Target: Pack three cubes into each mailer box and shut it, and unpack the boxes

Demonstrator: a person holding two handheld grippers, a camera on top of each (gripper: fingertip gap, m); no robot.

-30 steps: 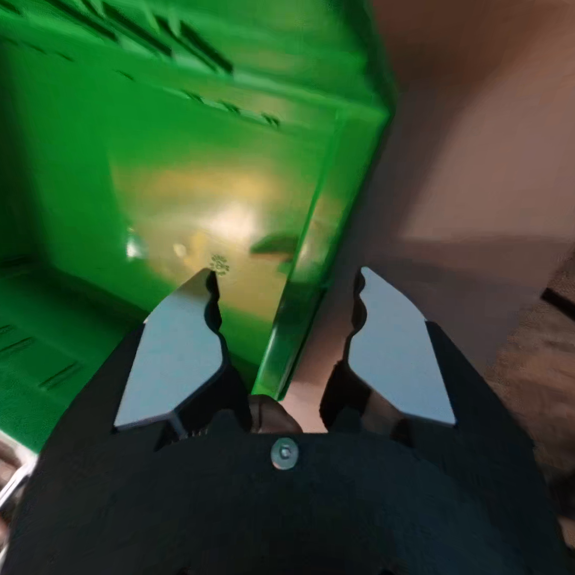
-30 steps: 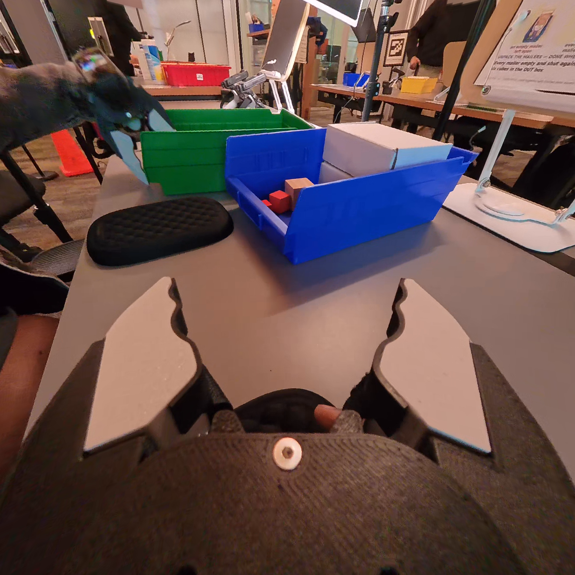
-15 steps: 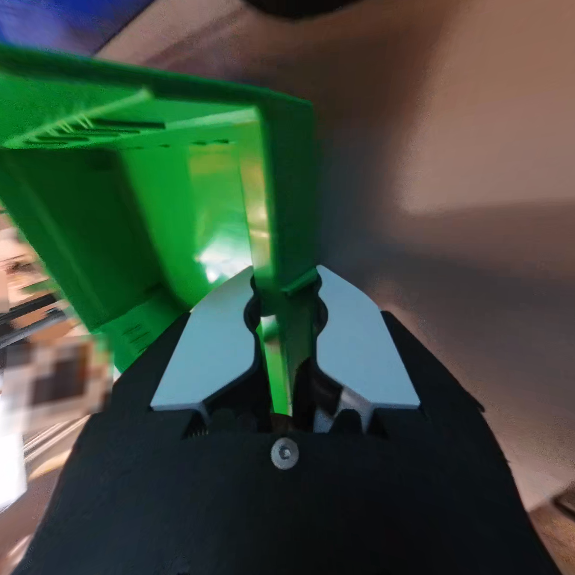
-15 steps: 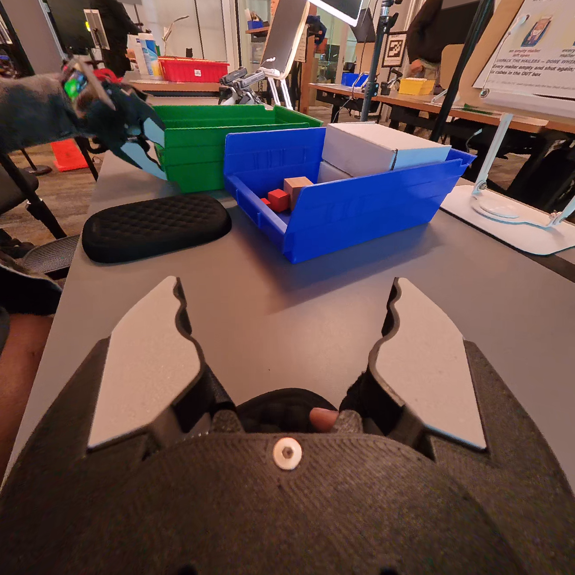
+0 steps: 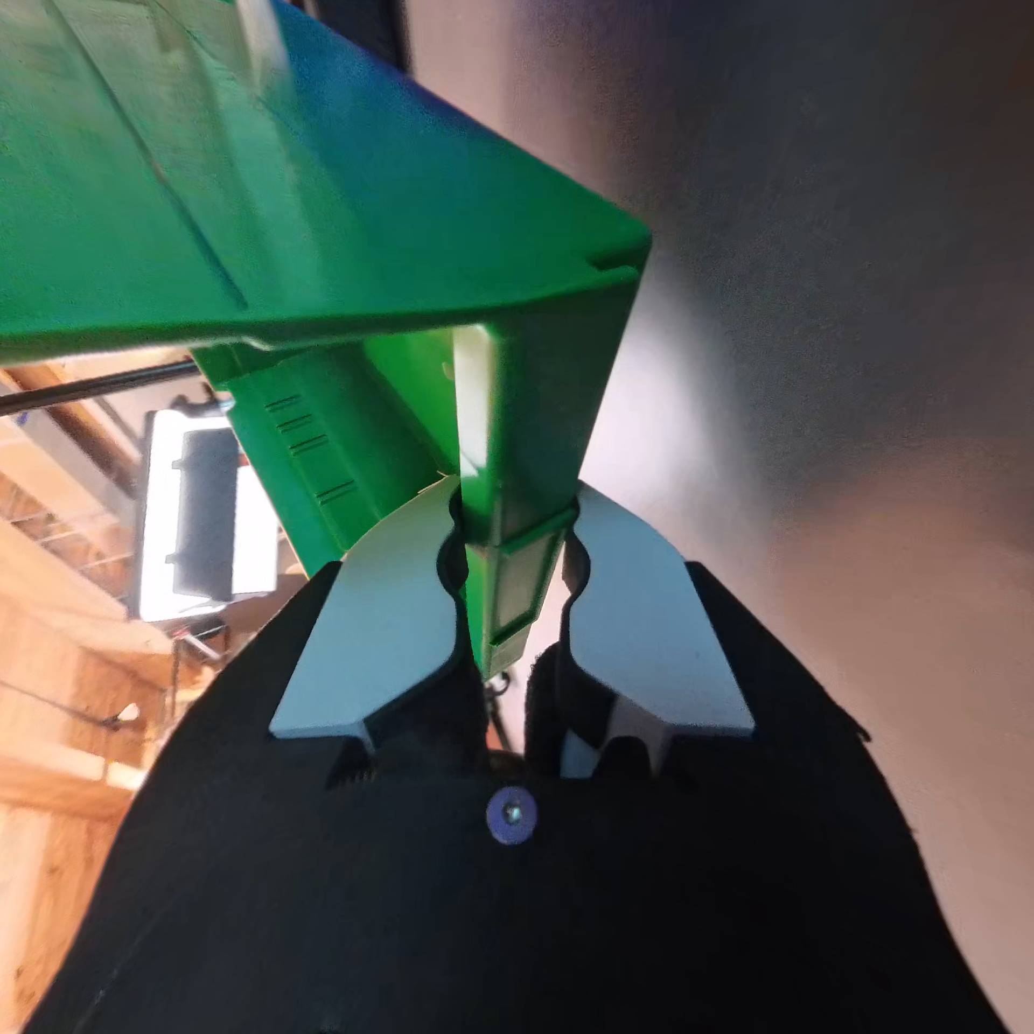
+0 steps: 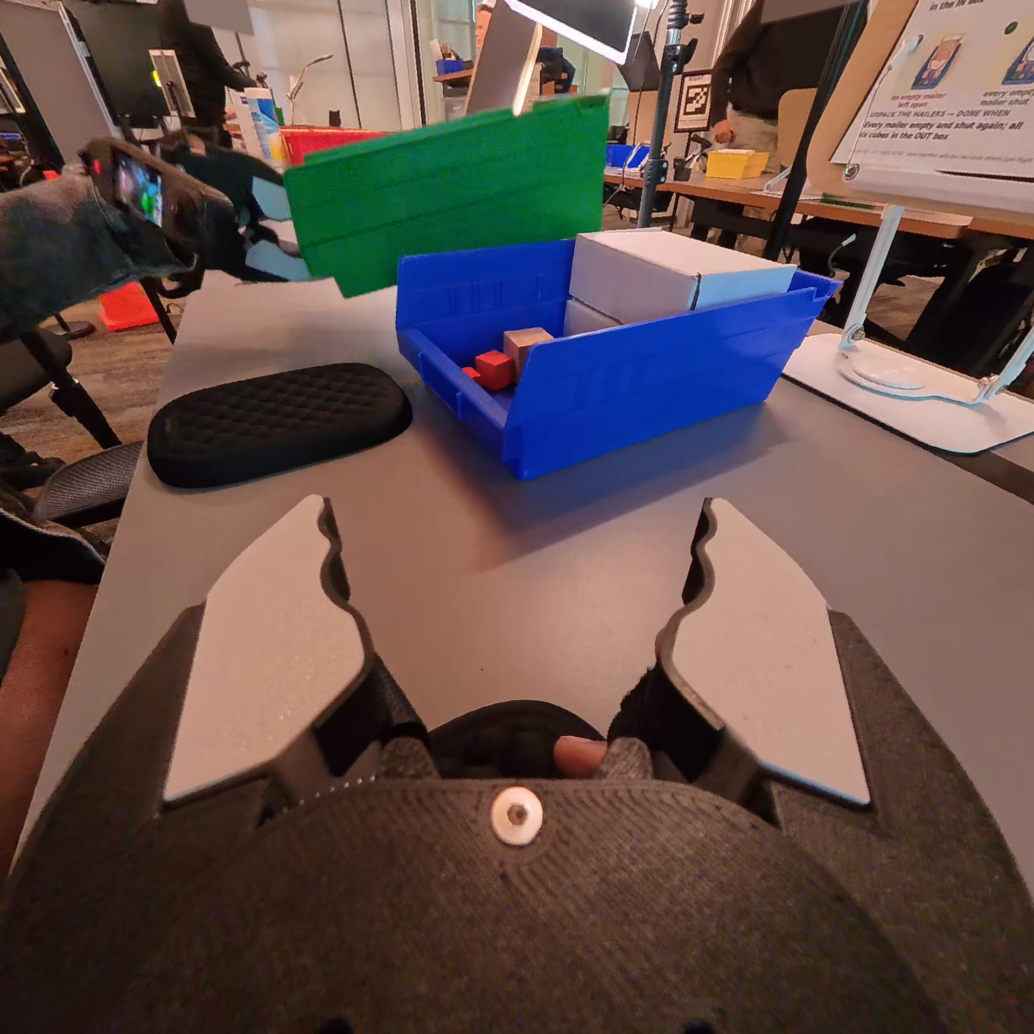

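Note:
My left gripper (image 5: 515, 503) is shut on the front wall of the green bin (image 5: 335, 212) and holds it lifted and tipped on edge; it shows so in the right wrist view (image 6: 447, 196), with the left gripper (image 6: 268, 235) at its left end. A blue bin (image 6: 643, 386) on the grey table (image 6: 559, 559) holds two white mailer boxes (image 6: 671, 268), shut, a red cube (image 6: 495, 366) and a wooden cube (image 6: 526, 341). My right gripper (image 6: 515, 537) is open and empty, low over the table in front of the blue bin.
A black padded rest (image 6: 280, 419) lies left of the blue bin. A white stand base (image 6: 906, 386) with an instruction sheet (image 6: 951, 84) stands at the right. People and other tables with bins are in the background.
My left gripper closed on the green bin's wall, then lifted the bin off the table and tipped it up on edge. The right gripper stayed nearly still.

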